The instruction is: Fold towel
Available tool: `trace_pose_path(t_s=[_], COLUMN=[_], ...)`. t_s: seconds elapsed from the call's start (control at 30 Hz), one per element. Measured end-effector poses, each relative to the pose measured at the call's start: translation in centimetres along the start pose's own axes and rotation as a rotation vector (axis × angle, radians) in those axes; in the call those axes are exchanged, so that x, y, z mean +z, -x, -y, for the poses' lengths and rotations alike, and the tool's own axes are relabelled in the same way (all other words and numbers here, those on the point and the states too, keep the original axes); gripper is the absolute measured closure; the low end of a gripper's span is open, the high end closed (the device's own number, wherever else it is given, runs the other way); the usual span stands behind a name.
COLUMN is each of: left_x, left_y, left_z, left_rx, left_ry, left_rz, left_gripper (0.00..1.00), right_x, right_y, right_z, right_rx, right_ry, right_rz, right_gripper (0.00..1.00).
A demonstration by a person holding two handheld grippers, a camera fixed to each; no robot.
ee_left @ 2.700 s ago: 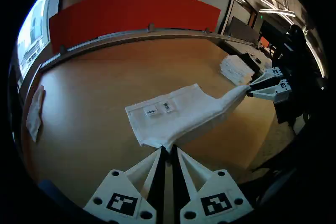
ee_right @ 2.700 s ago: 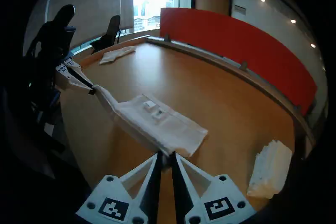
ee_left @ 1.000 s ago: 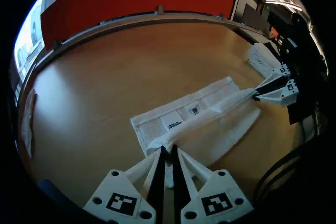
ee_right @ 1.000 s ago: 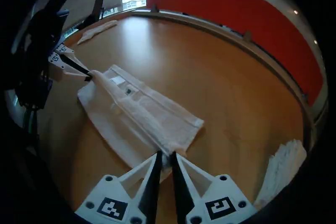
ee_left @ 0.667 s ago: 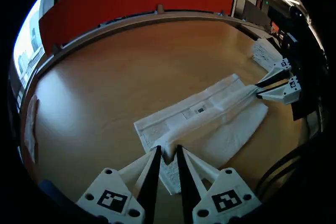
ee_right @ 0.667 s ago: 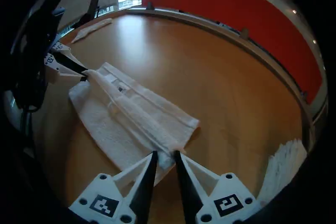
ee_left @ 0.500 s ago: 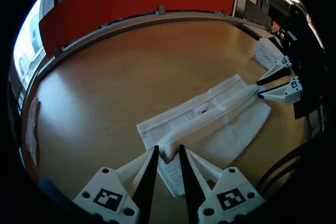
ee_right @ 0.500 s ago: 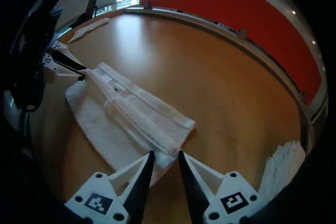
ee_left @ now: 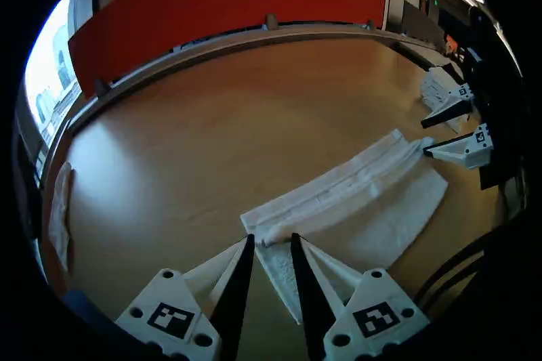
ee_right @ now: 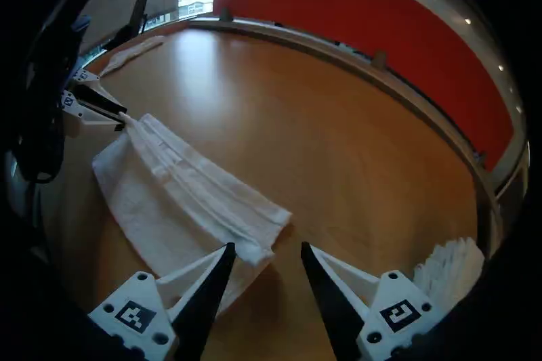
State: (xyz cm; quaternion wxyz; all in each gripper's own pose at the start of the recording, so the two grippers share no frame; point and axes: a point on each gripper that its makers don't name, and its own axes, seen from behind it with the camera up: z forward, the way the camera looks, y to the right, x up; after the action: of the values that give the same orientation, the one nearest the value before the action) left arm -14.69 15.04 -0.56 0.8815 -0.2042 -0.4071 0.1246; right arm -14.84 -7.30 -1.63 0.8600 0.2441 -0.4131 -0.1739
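Towel point(ee_left: 359, 202) is lying on the desk point(ee_left: 203, 124) in a long folded band. Its upper layer is sitting a little short of the lower one, so a strip of the under layer is showing on the near side. Both pairs of fingers are letting go. A second ago each was pinching a corner and carrying it over. Now the left gripper point(ee_left: 271, 239) is standing with its fingers apart, the folded corner lying slack between and just ahead of the tips. The right gripper point(ee_right: 267, 246) is spreading wider, with the other corner resting just ahead of its left-hand finger (neither pair is pressing any cloth). By my judgement this is closing out the first fold, and the next one is probably calling for a fresh grip at the band's short ends.

Ahead of both pairs of fingers the desk is running bare up to the red partition point(ee_right: 379, 15), giving plenty of room for sweeping forward. Behind the fingers room is getting tighter, since the lower layer is lying near the desk's near edge. Off the right fingers' outer side a stack of folded towels point(ee_right: 450, 266) is sitting well apart from the work. A loose cloth point(ee_left: 59, 212) is lying far off the left fingers' outer side, near the desk's rim.
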Motion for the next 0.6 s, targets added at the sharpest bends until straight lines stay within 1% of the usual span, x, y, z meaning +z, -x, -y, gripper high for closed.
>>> trace_pose_path(t_s=[0.07,0.2,0.27,0.33,0.4,0.47,0.6], left_x=[-0.2,-0.5,-0.7,-0.9,-1.0,-1.2,-1.6], left_y=[-0.2,-0.4,-0.5,-0.4,-0.3,-0.2,0.0], left_z=[0.1,0.3,0.4,0.5,0.6,0.7,0.6], left_rx=[-0.006,-0.02,-0.027,-0.031,-0.035,-0.039,-0.046], left_ry=[-0.002,-0.001,-0.002,-0.002,-0.003,-0.005,-0.005], left_rz=[-0.003,-0.01,-0.011,-0.011,-0.009,-0.008,-0.011], left_gripper=[0.43,0.28,0.15,0.07,0.04,0.04,0.04], right_x=[-0.1,-0.4,-0.6,-0.8,-1.0,-1.3,-1.9], right_y=[-0.3,-0.7,-0.9,-1.0,-1.1,-1.0,-0.7], right_z=[-0.3,-0.7,-0.9,-0.9,-0.9,-0.8,-0.3], right_rx=[0.0,0.001,0.005,0.011,0.017,0.023,0.032], right_ry=[0.009,0.022,0.028,0.031,0.033,0.031,0.029], right_rz=[-0.008,-0.02,-0.027,-0.034,-0.041,-0.044,-0.047], right_gripper=[0.2,0.18,0.13,0.1,0.06,0.04,0.04])
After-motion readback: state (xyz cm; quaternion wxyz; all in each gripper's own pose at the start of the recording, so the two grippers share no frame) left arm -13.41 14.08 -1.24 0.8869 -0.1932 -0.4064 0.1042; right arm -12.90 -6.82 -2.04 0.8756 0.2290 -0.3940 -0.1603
